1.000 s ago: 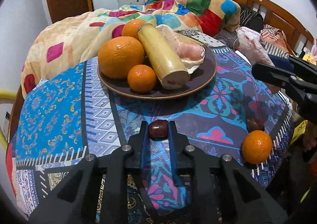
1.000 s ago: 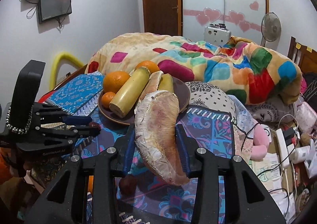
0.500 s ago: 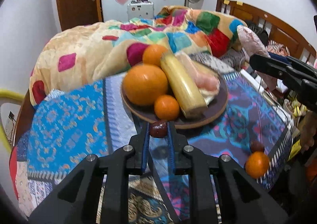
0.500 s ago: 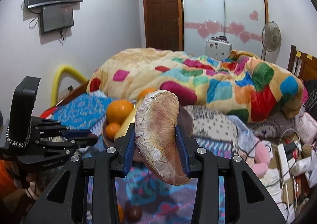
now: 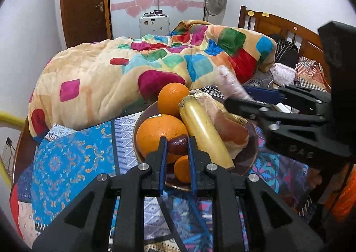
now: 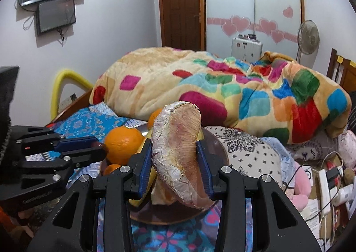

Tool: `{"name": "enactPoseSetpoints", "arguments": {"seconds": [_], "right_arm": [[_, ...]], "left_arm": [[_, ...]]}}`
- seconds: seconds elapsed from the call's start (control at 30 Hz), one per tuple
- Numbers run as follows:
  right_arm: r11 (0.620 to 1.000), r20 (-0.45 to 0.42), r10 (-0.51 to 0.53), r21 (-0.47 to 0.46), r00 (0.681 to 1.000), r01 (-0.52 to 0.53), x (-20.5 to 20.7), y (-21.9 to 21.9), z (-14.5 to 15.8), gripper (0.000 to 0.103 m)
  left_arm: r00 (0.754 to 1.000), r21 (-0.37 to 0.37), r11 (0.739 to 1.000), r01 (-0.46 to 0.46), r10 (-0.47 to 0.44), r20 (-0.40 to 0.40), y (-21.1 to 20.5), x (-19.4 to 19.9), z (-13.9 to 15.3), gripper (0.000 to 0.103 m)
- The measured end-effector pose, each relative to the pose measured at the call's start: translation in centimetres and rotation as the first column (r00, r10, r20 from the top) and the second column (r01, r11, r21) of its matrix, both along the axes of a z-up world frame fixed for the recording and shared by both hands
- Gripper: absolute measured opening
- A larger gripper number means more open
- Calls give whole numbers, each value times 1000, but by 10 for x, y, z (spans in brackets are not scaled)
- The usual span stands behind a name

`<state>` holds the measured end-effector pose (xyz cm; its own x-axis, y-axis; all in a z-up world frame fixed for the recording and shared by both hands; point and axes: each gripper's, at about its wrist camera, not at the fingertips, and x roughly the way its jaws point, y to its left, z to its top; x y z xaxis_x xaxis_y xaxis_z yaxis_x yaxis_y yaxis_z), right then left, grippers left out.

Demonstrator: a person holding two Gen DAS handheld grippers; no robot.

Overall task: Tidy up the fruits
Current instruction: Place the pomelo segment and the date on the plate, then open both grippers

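Left gripper (image 5: 177, 148): fingers clamped on a dark red date (image 5: 178, 144), held above the brown plate (image 5: 249, 158) over the oranges. Right gripper (image 6: 175, 158): fingers clamped on a pomelo segment (image 6: 178, 151), held above the plate's right side.

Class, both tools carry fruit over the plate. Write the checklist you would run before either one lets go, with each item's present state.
1. Left tool grips the dark red fruit: ok.
2. Right tool grips the pomelo wedge: ok.
3. Dark red fruit is over the plate: ok.
4. Bare spot directly beneath it: not ok, the small orange lies there.
5. Wedge's landing spot free: cannot tell.
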<state>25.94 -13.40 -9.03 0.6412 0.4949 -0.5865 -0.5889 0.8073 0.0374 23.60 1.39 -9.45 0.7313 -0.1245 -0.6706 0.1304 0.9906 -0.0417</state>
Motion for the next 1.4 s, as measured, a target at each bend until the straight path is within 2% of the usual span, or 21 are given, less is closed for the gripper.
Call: {"name": "enactPoseSetpoints", "arguments": {"seconds": [0.13, 0.27, 0.4, 0.47, 0.6, 0.73, 0.83, 0.97, 1.1, 1.4], "right_arm": [[999, -37, 3, -33, 999, -5, 11, 8, -8, 36], [1000, -99, 14, -21, 995, -16, 19, 9, -14, 36], [999, -93, 17, -29, 995, -19, 17, 10, -12, 36], [999, -93, 19, -27, 996, -21, 16, 10, -10, 36], [1000, -93, 19, -23, 995, -22, 13, 9, -7, 36], [999, -71, 9, -36, 997, -11, 4, 3, -3, 39], [999, -54, 6, -31, 999, -8, -7, -4, 3, 39], [1000, -31, 2, -21, 1000, -3, -23, -14, 13, 39], [1000, -19, -9, 22, 1000, 9, -47, -32, 24, 49], [998, -29, -61, 25, 998, 61, -89, -65, 17, 50]], "left_arm": [[1000, 4, 1000, 4, -4, -6, -4, 6, -6, 17], [1000, 34, 999, 6, -6, 8, -9, 7, -9, 17], [1000, 44, 999, 10, -11, 10, -10, 7, -10, 17], [1000, 42, 999, 12, -12, 7, -10, 7, -10, 21], [1000, 25, 999, 23, -23, -8, -11, 6, -10, 44], [1000, 17, 1000, 7, -7, -17, -9, 2, -10, 46], [1000, -14, 1000, -2, 2, -26, -4, -7, -7, 46], [1000, -13, 1000, -19, 19, -12, 2, -29, 5, 47], [1000, -31, 999, -23, 23, -10, 5, -57, 15, 50], [999, -49, 999, -9, 6, -46, -11, -98, 11, 55]]}}
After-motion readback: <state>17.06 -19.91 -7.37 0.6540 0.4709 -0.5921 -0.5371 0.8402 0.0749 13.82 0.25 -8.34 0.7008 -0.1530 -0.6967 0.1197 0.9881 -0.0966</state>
